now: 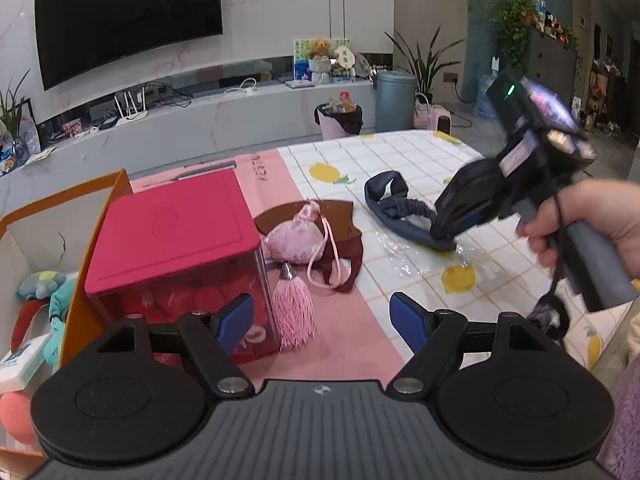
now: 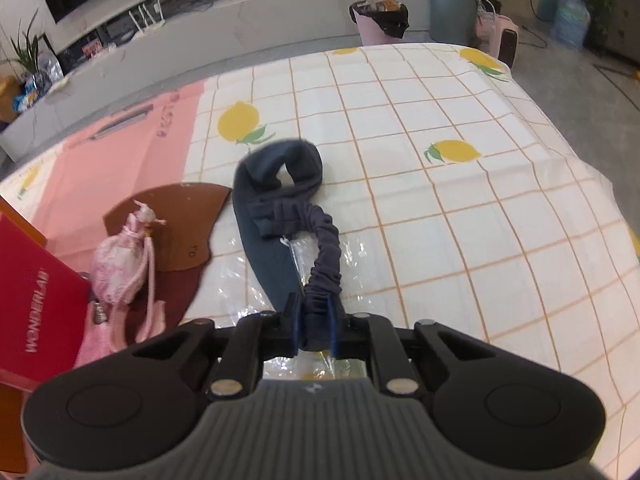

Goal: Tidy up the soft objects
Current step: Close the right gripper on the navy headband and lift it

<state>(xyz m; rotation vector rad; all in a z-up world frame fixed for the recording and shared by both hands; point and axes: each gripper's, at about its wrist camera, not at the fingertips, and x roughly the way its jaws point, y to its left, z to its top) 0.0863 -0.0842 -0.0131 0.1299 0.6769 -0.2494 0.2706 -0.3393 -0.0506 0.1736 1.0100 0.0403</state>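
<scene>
One word, "WONDERLAB", marks red box [image 2: 38, 312]; right hand-held gripper [image 2: 314, 330] pinches navy headband [image 2: 276, 216].

The left gripper [image 1: 322, 326] hovers with blue-padded fingers [image 1: 236, 320] spread wide over a lemon-print tabletop [image 1: 400, 152] — beside a red-lidded clear box [image 1: 176, 236] and pink tasselled satin pouch [image 1: 294, 242] — while the right gripper [image 1: 448, 234] meets a navy fabric headband [image 1: 390, 196].

Soft, even indoor light; glare on the clear plastic [image 2: 352, 248]; right gripper [image 1: 444, 236] motion-blurred; fisheye bending near the television [image 1: 128, 20].
</scene>
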